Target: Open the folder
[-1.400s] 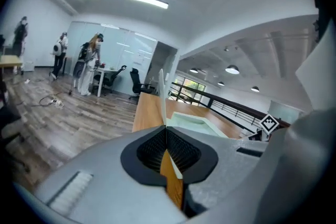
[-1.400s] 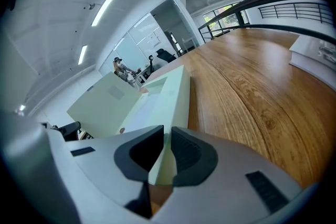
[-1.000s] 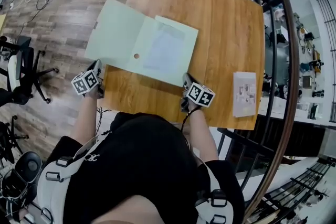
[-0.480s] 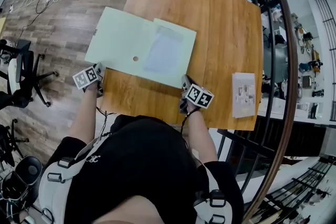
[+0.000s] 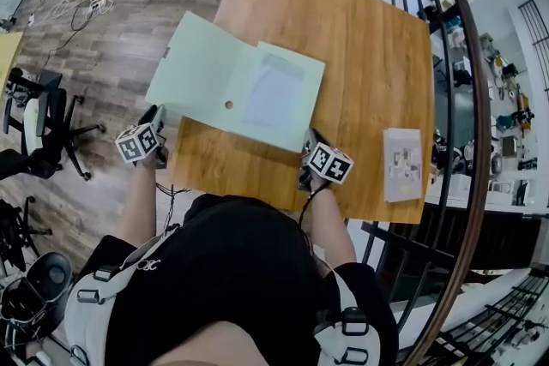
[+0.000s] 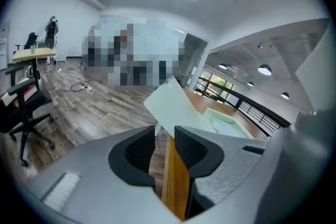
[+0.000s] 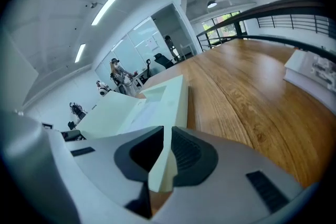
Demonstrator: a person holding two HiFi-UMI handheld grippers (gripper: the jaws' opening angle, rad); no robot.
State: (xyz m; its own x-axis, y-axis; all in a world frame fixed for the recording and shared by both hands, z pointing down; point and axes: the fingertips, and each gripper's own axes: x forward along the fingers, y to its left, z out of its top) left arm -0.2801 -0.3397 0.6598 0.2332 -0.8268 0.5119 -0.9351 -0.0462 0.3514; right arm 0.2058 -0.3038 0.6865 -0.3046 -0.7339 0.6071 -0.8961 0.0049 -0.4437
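Folder lies open; right hand-held gripper pinches its corner.

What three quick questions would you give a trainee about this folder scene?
1. True or false: the folder lies closed on the table.
2. Which gripper has the folder's corner between its jaws? A) left gripper B) right gripper C) neither
3. What lies near the table's right edge?

Key: 1 false, it lies open. 2 B; the left gripper's jaws are opening with nothing held between them. 3 a white booklet.
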